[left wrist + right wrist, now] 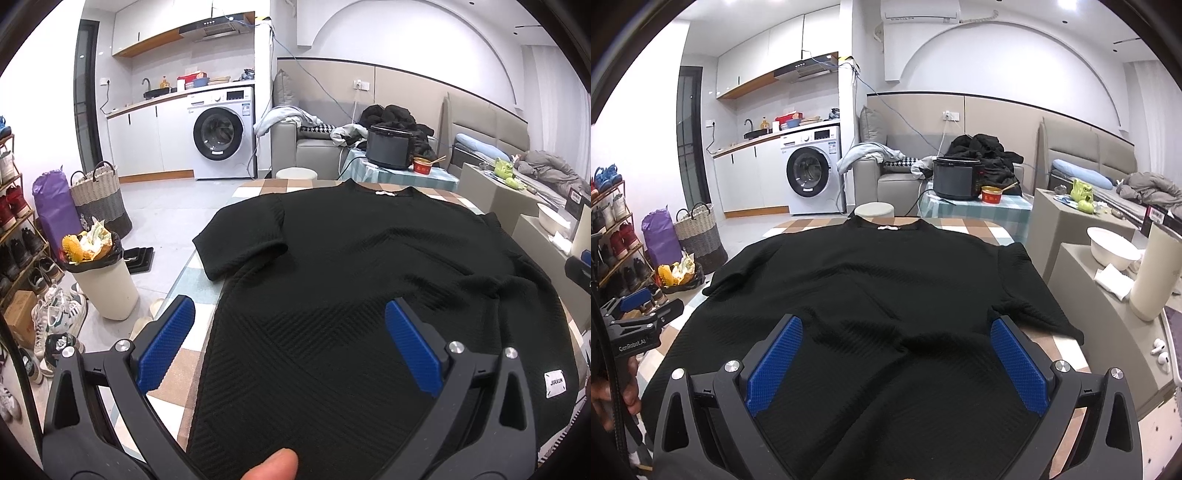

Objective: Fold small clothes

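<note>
Two grippers, both spread wide, nothing held. Left wrist view: left gripper hovers over the lower left part of a black T-shirt, which lies flat, neck away from cam, on a checked table. One blue pad is off the shirt's left edge, the other over the cloth. White label sits near the shirt's hem, right side. A thumb tip shows at the bottom edge. Right wrist view: right gripper w/ jaws wide over the shirt's lower middle. Left gripper is off the shirt's left edge. Neck points to the washing machine side.
</note>
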`<state>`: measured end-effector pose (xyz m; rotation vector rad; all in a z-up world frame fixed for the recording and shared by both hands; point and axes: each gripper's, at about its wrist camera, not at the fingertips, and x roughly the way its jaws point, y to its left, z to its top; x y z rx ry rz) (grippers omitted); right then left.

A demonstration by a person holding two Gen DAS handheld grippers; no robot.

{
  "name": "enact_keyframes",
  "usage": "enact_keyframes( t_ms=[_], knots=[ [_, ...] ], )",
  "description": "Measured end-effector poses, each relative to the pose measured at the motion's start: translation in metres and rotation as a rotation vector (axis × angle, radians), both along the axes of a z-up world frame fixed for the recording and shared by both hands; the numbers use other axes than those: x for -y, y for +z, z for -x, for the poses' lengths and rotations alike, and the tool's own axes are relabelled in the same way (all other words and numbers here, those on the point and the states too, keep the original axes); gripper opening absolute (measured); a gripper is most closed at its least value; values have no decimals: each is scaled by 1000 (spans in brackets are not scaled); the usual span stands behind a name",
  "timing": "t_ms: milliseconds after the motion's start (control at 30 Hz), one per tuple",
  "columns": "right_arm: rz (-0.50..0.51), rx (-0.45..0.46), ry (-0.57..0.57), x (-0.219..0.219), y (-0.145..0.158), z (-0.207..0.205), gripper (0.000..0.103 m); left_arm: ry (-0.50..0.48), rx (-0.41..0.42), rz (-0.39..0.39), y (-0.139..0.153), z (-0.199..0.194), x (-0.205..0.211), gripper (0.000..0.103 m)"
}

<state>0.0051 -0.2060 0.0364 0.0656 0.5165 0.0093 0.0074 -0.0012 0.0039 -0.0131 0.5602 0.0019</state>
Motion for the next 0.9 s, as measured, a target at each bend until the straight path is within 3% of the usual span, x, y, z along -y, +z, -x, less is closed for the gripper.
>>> enact_keyframes(
  t_ms=[233, 400, 667, 767, 900],
  knots=[
    [-72, -12, 23, 13, -9, -10, 103, 4, -13, -3, -8, -12, -8, 102],
    [-51, -67, 8, 19, -8, -16, 103, -11, -26, 17, -12, -23, -15, 102],
    [-267, -146, -64, 79, -12, -27, 103, -17, -29, 28, -14, -50, -31, 102],
    [-340, -177, -117, 104, -21, -34, 96, -28, -34, 57, -12, -64, -37, 102],
    [-481, -226, -221, 143, -37, -42, 95, -67, -74, 116, -11, -85, -46, 102]
  ],
)
